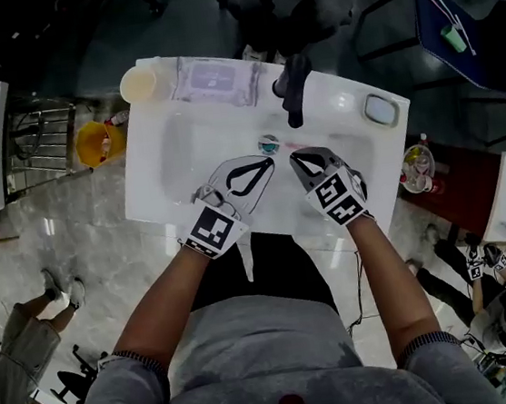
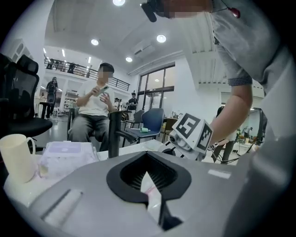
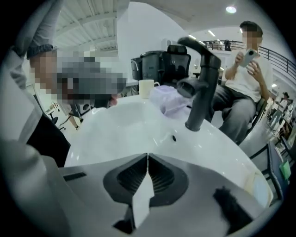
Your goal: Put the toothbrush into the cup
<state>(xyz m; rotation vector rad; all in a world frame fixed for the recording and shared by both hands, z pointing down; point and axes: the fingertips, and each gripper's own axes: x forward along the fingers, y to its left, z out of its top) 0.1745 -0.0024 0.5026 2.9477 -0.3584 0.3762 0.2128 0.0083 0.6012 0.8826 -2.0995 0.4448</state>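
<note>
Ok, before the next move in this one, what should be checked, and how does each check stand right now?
1. Left gripper free to grasp: ok, jaws together, nothing held.
2. Right gripper free to grasp: ok, jaws together, nothing held.
3. Cream ceramic cup upright and open: ok, at the white sink's back left corner.
4. Toothbrush located: cannot tell; only a faint pink streak beside the round drain.
5. Black faucet away from the cup: ok.

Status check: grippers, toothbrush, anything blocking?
Left gripper and right gripper shut, empty, over the sink. Toothbrush not made out; cup on far-left corner. Cup mouth unobstructed.
</note>
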